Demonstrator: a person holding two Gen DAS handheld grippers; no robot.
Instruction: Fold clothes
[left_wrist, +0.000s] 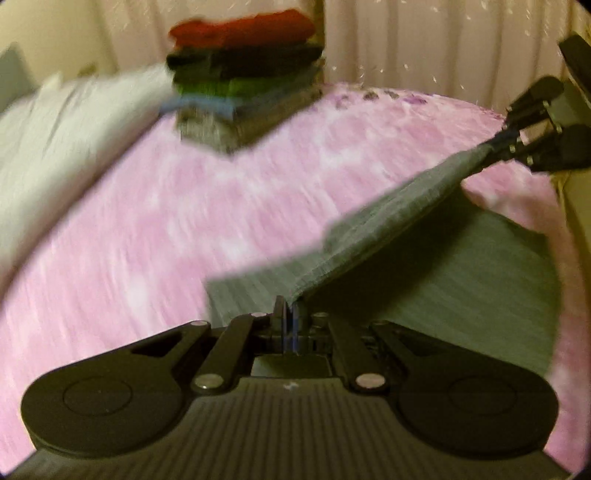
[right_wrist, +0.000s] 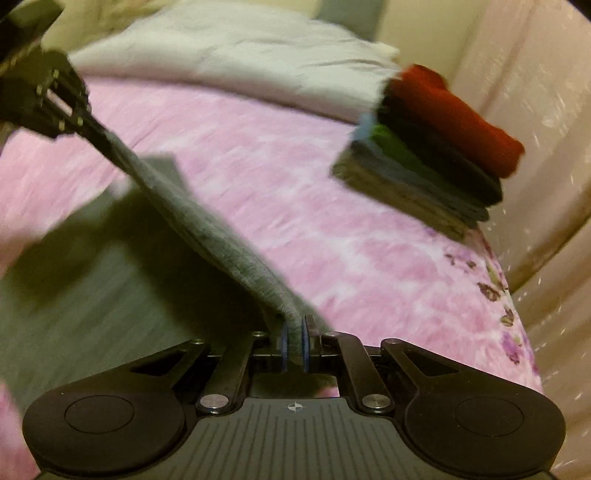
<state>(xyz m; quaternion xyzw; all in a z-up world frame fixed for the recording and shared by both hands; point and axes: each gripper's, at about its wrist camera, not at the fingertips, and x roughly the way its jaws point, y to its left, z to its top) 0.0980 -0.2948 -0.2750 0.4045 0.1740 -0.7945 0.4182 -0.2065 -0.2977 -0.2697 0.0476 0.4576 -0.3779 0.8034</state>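
Observation:
A grey garment (left_wrist: 406, 206) (right_wrist: 207, 225) hangs stretched between my two grippers above the pink bedspread (left_wrist: 184, 206) (right_wrist: 295, 192). My left gripper (left_wrist: 290, 314) is shut on one edge of it; it shows at the upper left of the right wrist view (right_wrist: 92, 123). My right gripper (right_wrist: 294, 332) is shut on the opposite edge; it shows at the far right of the left wrist view (left_wrist: 506, 142). The lower part of the garment (left_wrist: 461, 277) (right_wrist: 92, 280) drapes down onto the bed. Both views are motion-blurred.
A stack of folded clothes (left_wrist: 243, 81) (right_wrist: 436, 147), red on top, then dark, green, blue and grey, sits at the far side of the bed. A white blanket (left_wrist: 70, 125) (right_wrist: 236, 62) lies beside it. Pale curtains (left_wrist: 424, 40) (right_wrist: 535, 110) hang behind.

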